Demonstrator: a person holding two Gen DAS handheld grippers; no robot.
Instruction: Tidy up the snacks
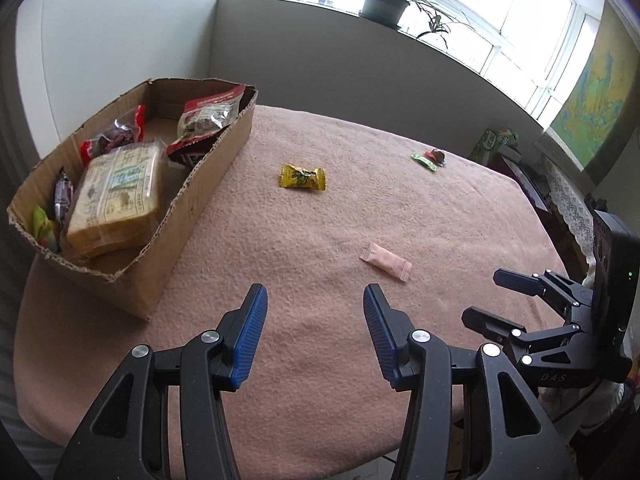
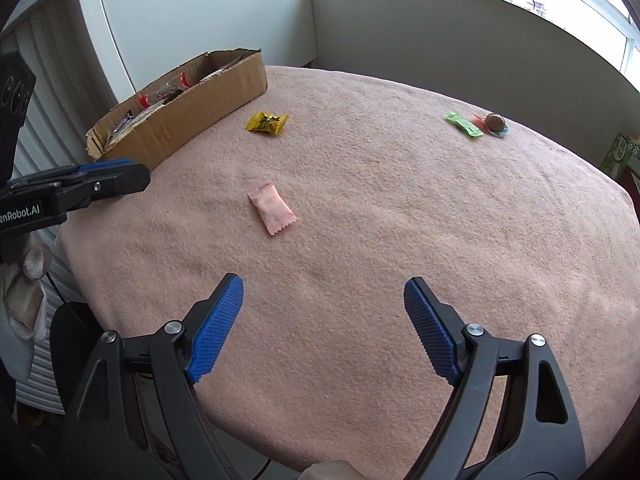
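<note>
Both grippers hang over the near edge of the pink cloth [image 2: 360, 208], tilted steeply down and gripping nothing. The right gripper [image 2: 323, 328] has its blue pads [image 2: 216, 332] spread wide — bare cloth between them. The left gripper [image 1: 315, 332] is also parted, less widely, and empty; in the right view it comes in from 9 o'clock, and a gloved hand [image 2: 34, 264] shows just below it.

Nearest is the pink packet [image 2: 272, 209], at 11 o'clock from the right gripper and at 1 o'clock from the left. Further out lies the yellow candy [image 1: 302, 177], apart from everything, just beside the box [image 1: 192, 216]. The box sits at 10 o'clock — bread [image 1: 116, 196] and other wrapped snacks inside. Farthest, at 1 o'clock, a green wrapper [image 2: 464, 125] lies just beside a brown sweet [image 2: 495, 121].
</note>
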